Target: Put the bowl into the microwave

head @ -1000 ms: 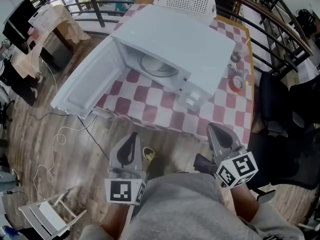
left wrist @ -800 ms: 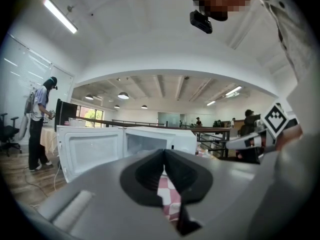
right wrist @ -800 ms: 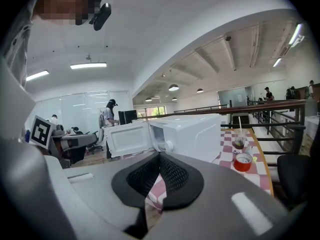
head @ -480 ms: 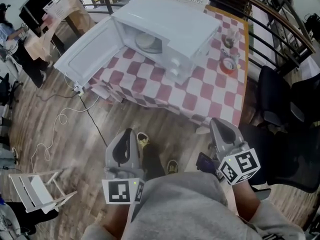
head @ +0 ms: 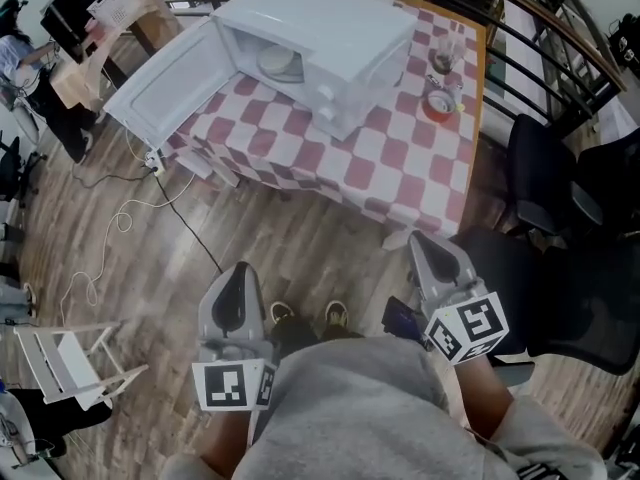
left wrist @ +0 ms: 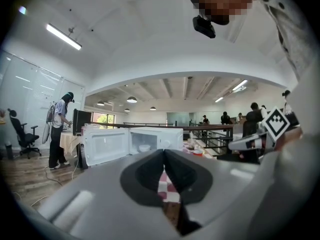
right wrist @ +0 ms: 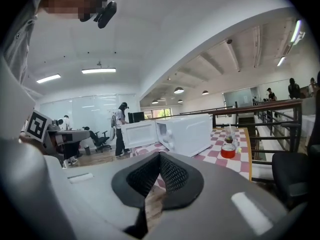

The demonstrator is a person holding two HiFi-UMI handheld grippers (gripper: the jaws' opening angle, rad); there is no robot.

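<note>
Well, the checked table [head: 400,168] under the microwave [head: 340,23] is carrying the whole setup. The person is standing well apart from the microwave, on its front side, so nothing is being handled just now.

The microwave door [head: 165,78] is hanging wide open off the microwave's left side and reaching past the table edge over the floor. I judge this the main hazard. Someone passing, or a gripper swinging in carelessly to close it, could be knocking the door and jolting the oven.

A cable [head: 195,225] is trailing across the floor below the door, and a foot catching it could be tugging at the microwave.

The left gripper [head: 237,273] and the right gripper [head: 430,246] are both pointing toward the microwave from well back. Each has its jaws pressed together with nothing between them, so no drop is threatening.

The bowl [head: 278,62] is already sitting inside the microwave's cavity, so the placing looks done. A hard slam of the door might be shifting it.

A small red-rimmed container [head: 437,103] is standing just to the microwave's right, and a wide reach on that side could be tipping it.
</note>
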